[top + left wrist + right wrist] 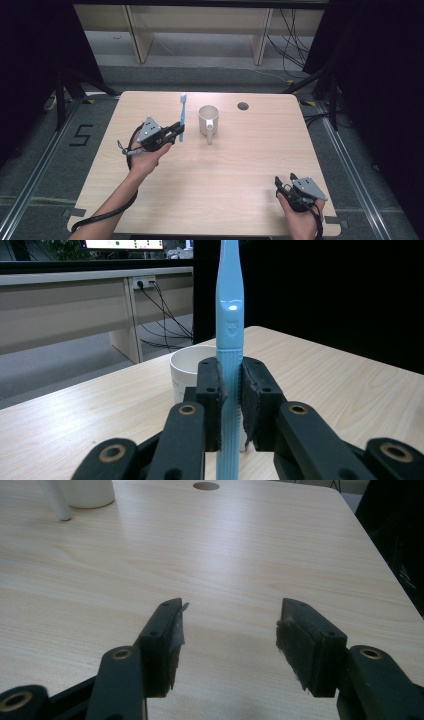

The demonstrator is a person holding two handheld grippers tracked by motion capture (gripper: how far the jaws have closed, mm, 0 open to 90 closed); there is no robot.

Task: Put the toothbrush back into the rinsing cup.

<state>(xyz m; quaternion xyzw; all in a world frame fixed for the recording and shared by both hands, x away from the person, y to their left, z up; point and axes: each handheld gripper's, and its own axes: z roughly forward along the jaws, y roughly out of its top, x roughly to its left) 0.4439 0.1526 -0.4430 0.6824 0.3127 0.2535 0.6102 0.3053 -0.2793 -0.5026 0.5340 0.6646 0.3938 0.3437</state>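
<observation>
Blue toothbrush [229, 340] clamped upright in your left gripper [230, 390] could clip the mug [208, 120] rim; right gripper [229, 645] jaws stand apart.

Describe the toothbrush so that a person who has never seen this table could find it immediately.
Look at the light wooden table, then at the white ceramic mug near its far edge. Just left of the mug, the left hand-held gripper clamps a slim light blue plastic toothbrush. It is the only blue item and stands upright.
</observation>
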